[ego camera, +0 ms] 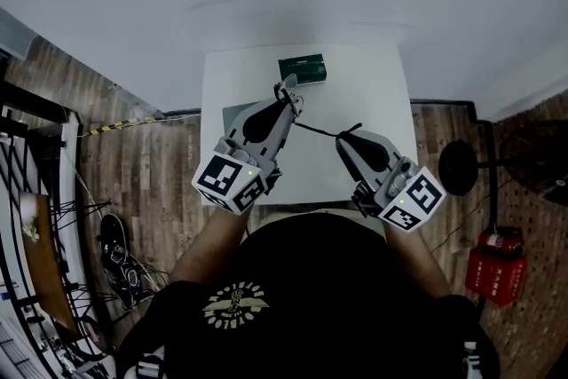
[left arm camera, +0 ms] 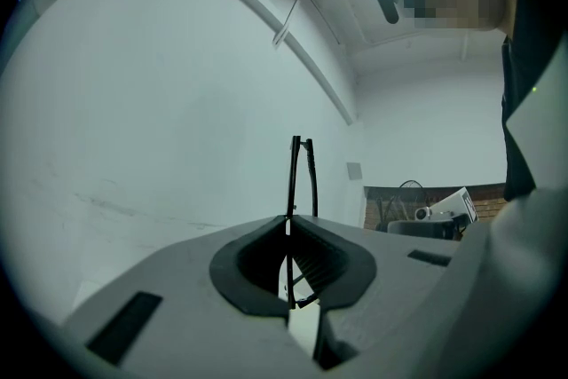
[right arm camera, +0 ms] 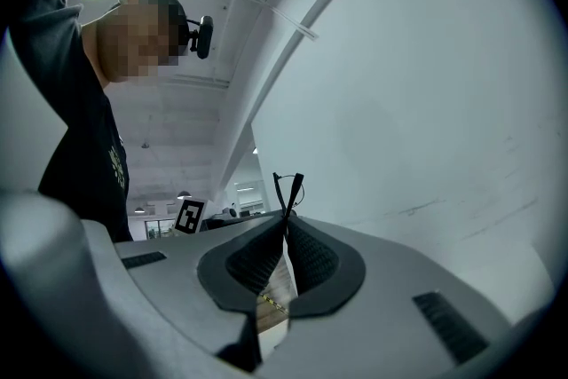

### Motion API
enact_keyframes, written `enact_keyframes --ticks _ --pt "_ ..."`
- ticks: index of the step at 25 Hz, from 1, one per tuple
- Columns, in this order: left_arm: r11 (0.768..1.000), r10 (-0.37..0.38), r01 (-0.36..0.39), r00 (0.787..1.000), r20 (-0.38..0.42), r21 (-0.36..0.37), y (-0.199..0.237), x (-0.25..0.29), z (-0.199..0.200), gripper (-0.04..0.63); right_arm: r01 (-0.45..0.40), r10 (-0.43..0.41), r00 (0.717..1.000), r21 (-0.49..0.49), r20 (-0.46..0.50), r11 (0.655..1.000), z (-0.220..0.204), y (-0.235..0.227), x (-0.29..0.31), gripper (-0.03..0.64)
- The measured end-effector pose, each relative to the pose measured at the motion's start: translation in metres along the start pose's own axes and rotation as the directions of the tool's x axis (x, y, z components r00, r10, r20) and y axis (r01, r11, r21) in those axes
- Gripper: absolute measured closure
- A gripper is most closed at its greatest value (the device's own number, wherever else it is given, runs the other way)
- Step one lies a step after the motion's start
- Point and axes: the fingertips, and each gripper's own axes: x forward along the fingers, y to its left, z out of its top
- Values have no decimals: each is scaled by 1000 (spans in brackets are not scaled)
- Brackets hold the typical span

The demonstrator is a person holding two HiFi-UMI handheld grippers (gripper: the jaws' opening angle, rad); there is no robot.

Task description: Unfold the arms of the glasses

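Thin black glasses hang in the air between my two grippers, above the white table. My left gripper is shut on one thin black part of the glasses, which sticks up past its fingertips. My right gripper is shut on another thin black part of the glasses, whose end pokes out above its jaws. Both grippers point upward, toward the wall and ceiling. The lenses are too small to make out in the head view.
A dark green box lies at the table's far edge, just beyond the left gripper. A grey mat shows under the left gripper. Wooden floor surrounds the table, with a black stand base and a red case at the right.
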Motion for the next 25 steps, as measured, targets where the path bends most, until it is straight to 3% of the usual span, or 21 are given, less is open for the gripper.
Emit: enact_keyframes --ticks 11,18,25 --pt "997 73 -73 997 3 -1 -66 15 -5 575 -12 12 1000 47 -6 999 1 -17 -84 603" --pt "982 189 -189 982 14 21 -90 2 -6 575 -96 99 995 112 -18 989 -10 -20 -111 603" --pt "950 311 -311 950 5 33 -107 -24 -16 575 -196 210 976 188 -54 962 -30 -9 -123 601"
